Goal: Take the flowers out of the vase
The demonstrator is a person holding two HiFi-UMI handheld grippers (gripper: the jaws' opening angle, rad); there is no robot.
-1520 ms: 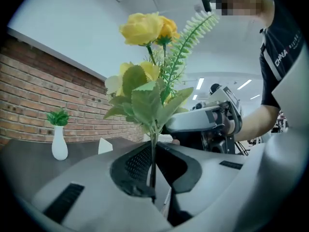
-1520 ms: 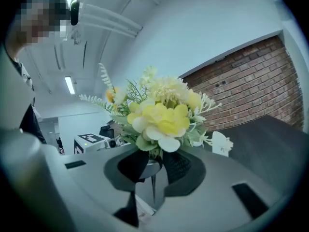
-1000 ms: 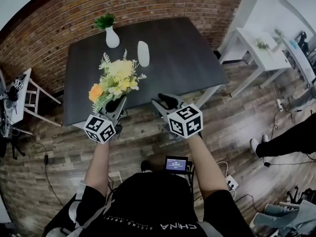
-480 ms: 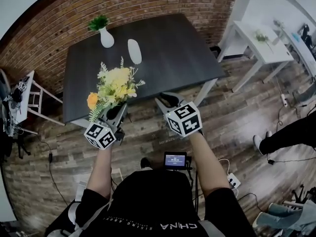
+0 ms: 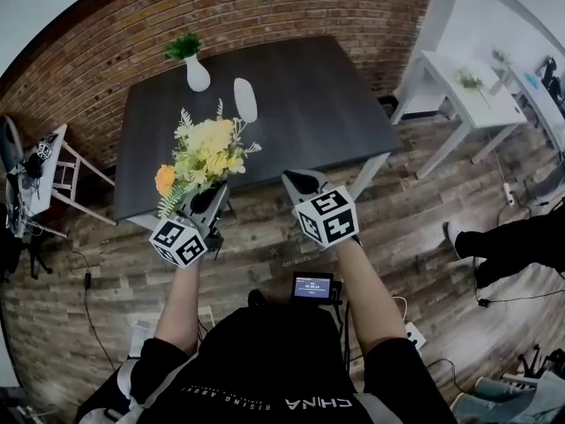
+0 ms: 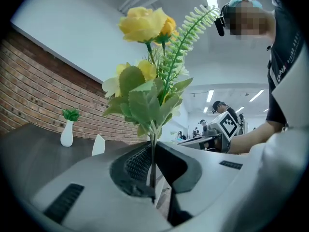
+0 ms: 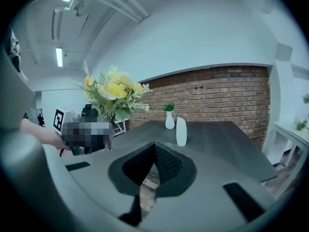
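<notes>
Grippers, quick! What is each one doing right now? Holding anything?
Left gripper: jaws closed on the stem of the flowers.
Right gripper: jaws have just closed, nothing between them.

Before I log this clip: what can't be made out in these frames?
Head view: the lower stems of the flowers, hidden by the left gripper.
Right gripper view: the inside of the tall white vase, seen from the side.
Head view: the writing on the small screen, too small.
</notes>
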